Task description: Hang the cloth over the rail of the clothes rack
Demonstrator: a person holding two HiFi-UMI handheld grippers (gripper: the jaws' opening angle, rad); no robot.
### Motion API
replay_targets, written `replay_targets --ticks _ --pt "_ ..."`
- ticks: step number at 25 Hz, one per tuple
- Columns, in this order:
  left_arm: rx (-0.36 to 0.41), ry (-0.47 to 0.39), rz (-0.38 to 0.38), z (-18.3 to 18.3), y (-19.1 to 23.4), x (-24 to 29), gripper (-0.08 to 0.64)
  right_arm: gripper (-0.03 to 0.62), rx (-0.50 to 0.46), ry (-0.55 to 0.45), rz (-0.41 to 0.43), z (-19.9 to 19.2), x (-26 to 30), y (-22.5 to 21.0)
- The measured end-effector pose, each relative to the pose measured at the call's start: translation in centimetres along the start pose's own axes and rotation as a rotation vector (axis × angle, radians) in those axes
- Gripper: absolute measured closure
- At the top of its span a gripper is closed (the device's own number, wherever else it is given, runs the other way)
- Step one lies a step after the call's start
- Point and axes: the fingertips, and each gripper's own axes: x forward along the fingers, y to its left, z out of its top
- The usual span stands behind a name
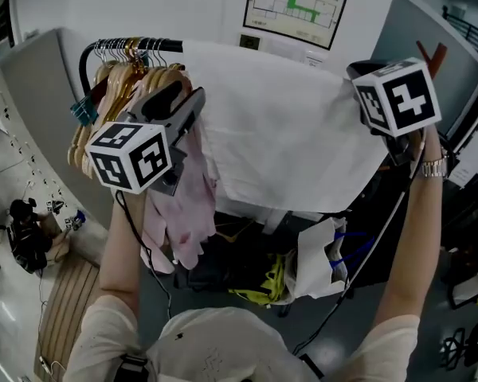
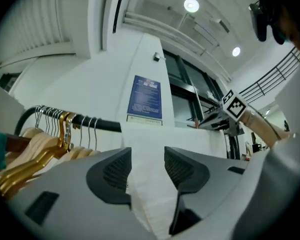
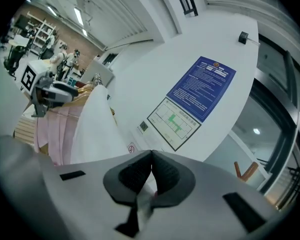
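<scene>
Our left gripper (image 2: 146, 156) holds its jaws wide apart, the white cloth (image 1: 279, 126) running between them ungripped; our right gripper (image 3: 151, 159) is pinched tight on the cloth's edge; both forearms reach upward, left from 7 o'clock, right from 5 o'clock; the cloth covers the black rail (image 1: 147, 44) at its right part; wooden hangers (image 1: 115, 86) crowd 10 o'clock; a white pillar (image 1: 215, 6) bearing a notice (image 1: 296, 5) stands at 12 o'clock.
</scene>
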Motion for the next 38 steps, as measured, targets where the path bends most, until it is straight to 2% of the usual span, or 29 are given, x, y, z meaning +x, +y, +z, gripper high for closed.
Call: replay_targets --ticks 3,6,9,11,16,18,23,27,32,36,38 --pt "0.011 0.033 0.058 -2.4 1.5 1.8 0.36 0.574 0.0 -0.006 -0.021 -0.1 0.0 0.1" --pt "-0.055 0.029 0.077 -3.0 3.3 3.3 0.358 0.574 -0.002 -0.013 -0.021 -0.1 -0.1 0.3" --pt "-0.144 0.042 -0.032 -3.1 3.1 5.1 0.357 0.574 0.002 -0.015 -0.009 -0.2 0.0 0.5" --pt "-0.173 0.055 -0.118 -3.1 2.4 5.9 0.359 0.574 0.0 -0.016 -0.006 -0.2 0.2 0.6" --pt "-0.042 0.066 -0.179 -1.8 1.5 5.5 0.381 0.574 -0.006 -0.018 -0.012 0.0 0.3 0.3" --pt "-0.033 0.06 -0.179 -1.2 1.5 5.1 0.454 0.574 -0.001 -0.016 -0.01 0.0 0.3 0.3" --pt "0.024 0.084 -0.141 -0.7 1.2 4.2 0.491 0.574 0.002 -0.012 -0.012 -0.2 0.3 0.5" --pt "-0.002 0.058 -0.15 0.8 0.9 4.3 0.535 0.574 0.006 -0.038 -0.011 0.1 0.1 0.4" --pt "-0.069 0.045 -0.186 3.8 1.3 5.4 0.535 0.574 0.141 -0.211 0.019 1.1 -1.8 -1.0" --pt "-0.065 0.062 -0.191 5.0 1.6 6.1 0.535 0.572 0.304 -0.451 -0.056 2.3 -6.6 -3.5" --pt "-0.055 0.067 -0.193 5.0 1.8 6.1 0.535 0.574 0.389 -0.569 -0.059 2.2 -9.6 -3.8"
